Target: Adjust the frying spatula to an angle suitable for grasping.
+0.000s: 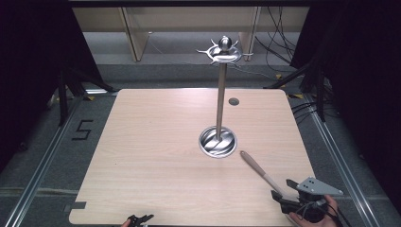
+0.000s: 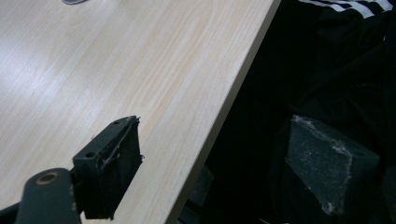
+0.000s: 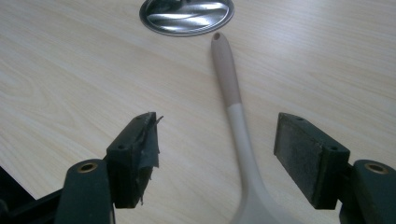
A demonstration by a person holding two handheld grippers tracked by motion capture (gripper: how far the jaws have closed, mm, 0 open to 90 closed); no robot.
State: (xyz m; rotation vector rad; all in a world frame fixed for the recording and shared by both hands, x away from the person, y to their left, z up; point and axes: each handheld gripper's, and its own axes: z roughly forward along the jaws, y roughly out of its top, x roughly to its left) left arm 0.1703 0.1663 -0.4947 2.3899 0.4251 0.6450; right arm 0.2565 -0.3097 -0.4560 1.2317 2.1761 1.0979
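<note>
- High view: the right gripper (image 1: 280,194) sits at the near right corner of the table (image 1: 156,156), held in a hand (image 1: 312,215). The spatula (image 1: 259,171) lies flat on the wood with its wide end at the jaws and its handle running up and left toward the round steel base (image 1: 217,142) of the utensil stand (image 1: 220,94). The handle tip stops just short of that base. The left gripper (image 1: 140,219) shows at the near edge, well apart from the spatula.
- Left gripper view: the left jaws stand wide apart with nothing between them, one over the table edge, the other over dark cloth beyond the table.
- Right gripper view: the right gripper's (image 3: 217,156) jaws are spread wide, and the spatula's (image 3: 236,121) pale neck passes between them, nearer the right pad, touching neither. Seen here and not from above: the brownish handle has a small hole at its tip, and the tip points at the base (image 3: 187,16).
</note>
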